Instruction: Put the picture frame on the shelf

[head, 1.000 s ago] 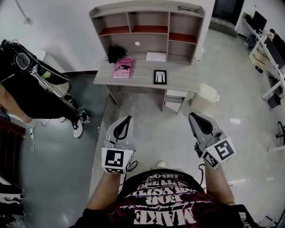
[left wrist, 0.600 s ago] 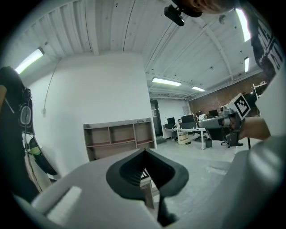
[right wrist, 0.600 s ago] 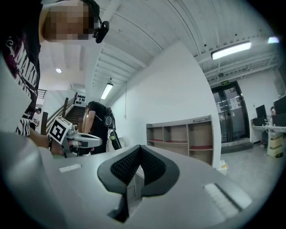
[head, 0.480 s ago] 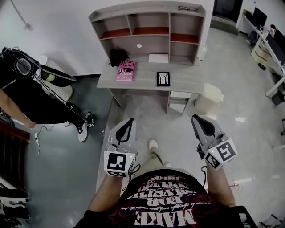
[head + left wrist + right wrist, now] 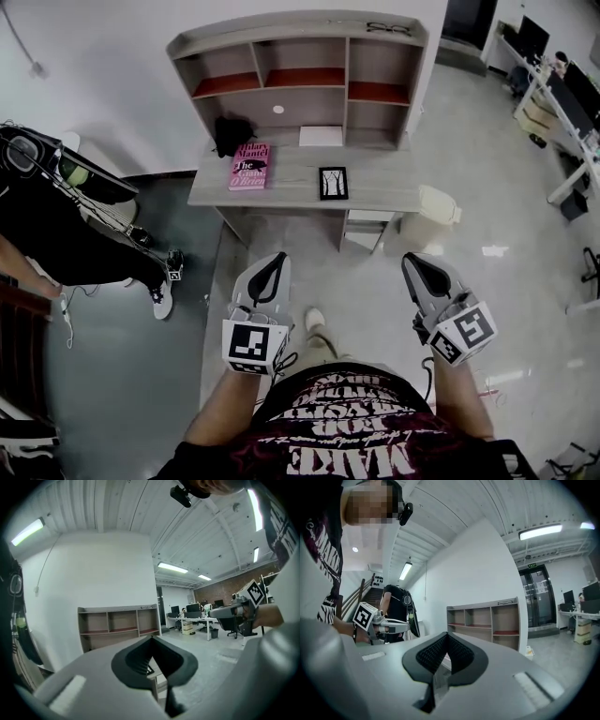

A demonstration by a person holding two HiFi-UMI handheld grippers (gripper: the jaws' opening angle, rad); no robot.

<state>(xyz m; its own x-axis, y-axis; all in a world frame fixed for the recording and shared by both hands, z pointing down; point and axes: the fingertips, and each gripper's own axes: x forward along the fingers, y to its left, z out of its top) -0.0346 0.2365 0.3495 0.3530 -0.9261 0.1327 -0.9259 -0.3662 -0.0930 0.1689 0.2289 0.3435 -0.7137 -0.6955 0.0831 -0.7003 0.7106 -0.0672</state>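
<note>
Both tools are shut tight and hold nothing. The left tool [image 5: 275,262] has its two jaws pressed together, and so does the right tool [image 5: 412,263]. Each one points forward over the floor [image 5: 375,281], held out in front of the person's body.

The picture frame [image 5: 333,182] is on the bench [image 5: 389,194], close to the front edge and a little right of the middle. It is dark with a pale picture inside. Its long sides run from the front edge back toward the shelf [image 5: 300,58]. I cannot tell if it lies flat or leans up. A pink book [image 5: 249,166] lies to its left, nearer the left end of the bench.

The shelf stands along the back edge of the bench, right behind the picture frame. It has open boxes in two rows.

The picture frame is straight ahead and well apart from both tools, with floor in between. It lines up with the gap between the two tools, a bit more on the left tool's side. I think the person has to get closer first. Either tool could then reach it, but its jaws must open before they can take hold. Gripping one thin edge looks easiest. From there the shelf is only a short way back and up.
</note>
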